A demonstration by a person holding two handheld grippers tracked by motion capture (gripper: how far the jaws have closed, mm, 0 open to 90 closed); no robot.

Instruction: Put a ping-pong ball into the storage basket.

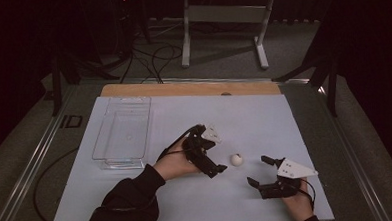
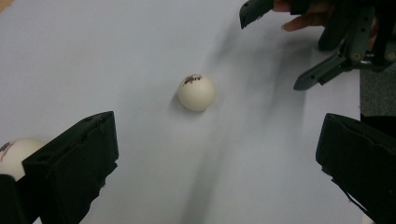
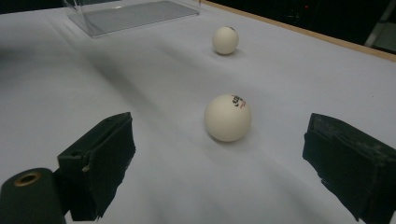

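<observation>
A clear plastic tray (image 1: pixel 121 135) sits empty at the left of the white-covered bench (image 1: pixel 264 117), well apart from both tools. Next comes the left gripper (image 1: pixel 212 157), held in a person's left hand (image 1: pixel 174 164), its jaws spread wide and closed on nothing. In the left gripper view a white ping-pong ball (image 2: pixel 196 92) with a small printed mark lies on the bench ahead of those jaws, roughly centred in the gap between them but out past their tips; a second white ball (image 2: pixel 14 154) peeks from behind the left-hand jaw. Farthest right, the right gripper (image 1: pixel 259 170) also has its jaws spread. In the right gripper view the marked ball (image 3: pixel 228 117) rests just ahead, between the jaws, with the other ball (image 3: pixel 225 39) farther off.
</observation>
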